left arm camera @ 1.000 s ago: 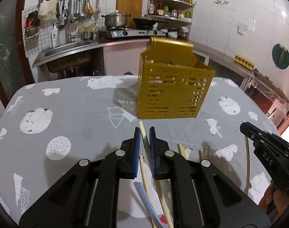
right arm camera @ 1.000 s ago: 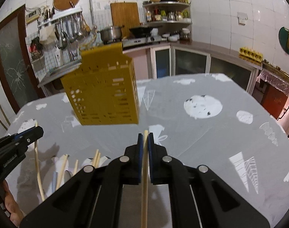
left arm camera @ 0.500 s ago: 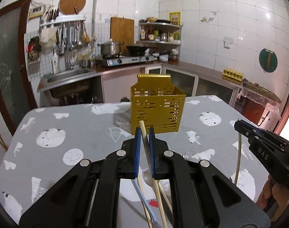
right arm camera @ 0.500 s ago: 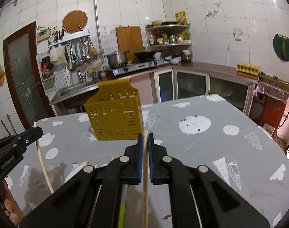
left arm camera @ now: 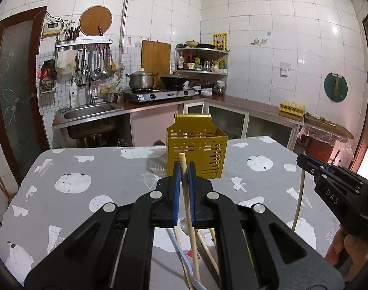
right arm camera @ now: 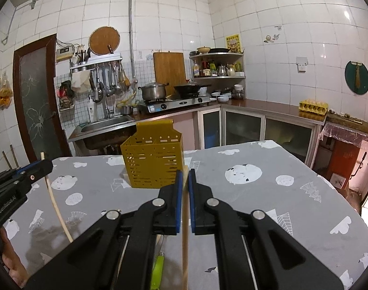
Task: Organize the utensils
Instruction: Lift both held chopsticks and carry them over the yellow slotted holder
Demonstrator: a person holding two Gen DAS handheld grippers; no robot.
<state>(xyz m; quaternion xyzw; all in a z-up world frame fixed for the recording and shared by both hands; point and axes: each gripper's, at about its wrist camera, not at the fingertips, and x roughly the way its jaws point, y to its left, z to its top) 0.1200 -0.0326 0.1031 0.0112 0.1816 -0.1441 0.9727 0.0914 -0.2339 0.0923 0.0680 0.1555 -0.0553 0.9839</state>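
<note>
A yellow perforated utensil holder (left arm camera: 196,148) stands upright at the far middle of the table; it also shows in the right wrist view (right arm camera: 153,160). My left gripper (left arm camera: 184,169) is shut on a wooden chopstick (left arm camera: 189,212), held well above the table. My right gripper (right arm camera: 185,176) is shut on another wooden chopstick (right arm camera: 184,241), also raised. Each gripper shows in the other's view: the right gripper (left arm camera: 302,160) at the right, the left gripper (right arm camera: 44,166) at the left. More chopsticks (left arm camera: 208,249), a spoon (left arm camera: 184,224) and a green-handled utensil (right arm camera: 158,268) lie on the table below.
The table has a grey cloth with white prints (left arm camera: 72,183). Behind it are a sink (left arm camera: 92,111), a stove with pots (left arm camera: 159,91) and a counter with an egg tray (left arm camera: 291,107). A door (left arm camera: 14,91) is at the left.
Both grippers have risen and pulled back from the holder, each lifting its chopstick off the table. The holder now looks smaller and farther away.
</note>
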